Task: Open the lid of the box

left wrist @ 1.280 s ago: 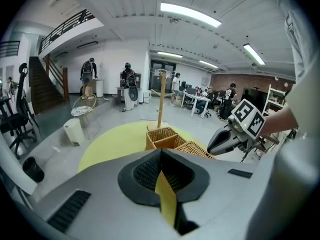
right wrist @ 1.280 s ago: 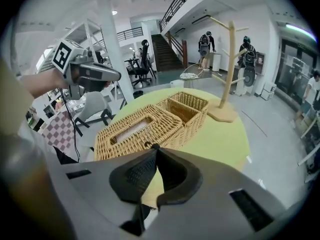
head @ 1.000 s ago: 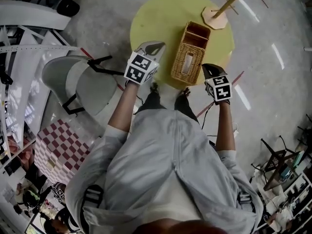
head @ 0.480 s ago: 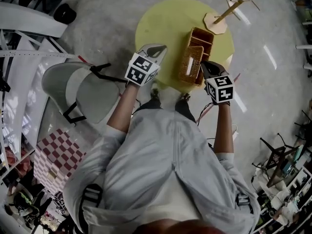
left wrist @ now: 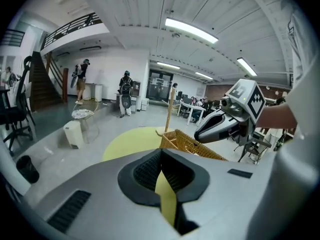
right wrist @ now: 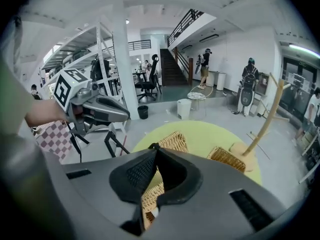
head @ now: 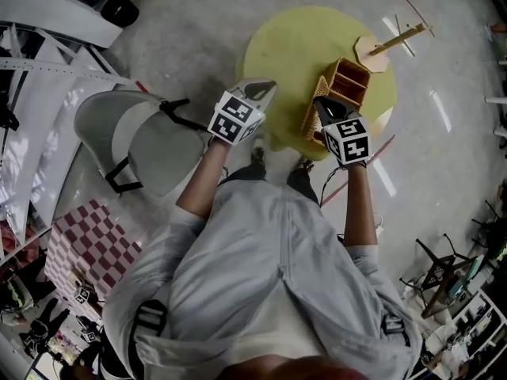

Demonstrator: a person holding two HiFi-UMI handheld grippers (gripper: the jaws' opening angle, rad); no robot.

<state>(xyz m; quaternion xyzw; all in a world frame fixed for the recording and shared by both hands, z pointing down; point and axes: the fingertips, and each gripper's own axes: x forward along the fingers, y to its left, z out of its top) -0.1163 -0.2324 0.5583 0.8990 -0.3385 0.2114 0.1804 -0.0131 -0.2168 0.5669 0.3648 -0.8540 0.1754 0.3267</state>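
Now your right gripper (head: 321,105), clamped on the tan wicker lid (head: 309,125), has swung it upright, baring the rectangular wicker box (head: 352,81) at upper right; your left gripper (head: 264,89) hangs closed, empty.

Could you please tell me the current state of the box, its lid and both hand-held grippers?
Woven wicker box: open, on the yellow round table.
Wicker lid: raised almost upright.
Right hand-held gripper: shut on the lid.
Left hand-held gripper: shut, empty, away from the box.
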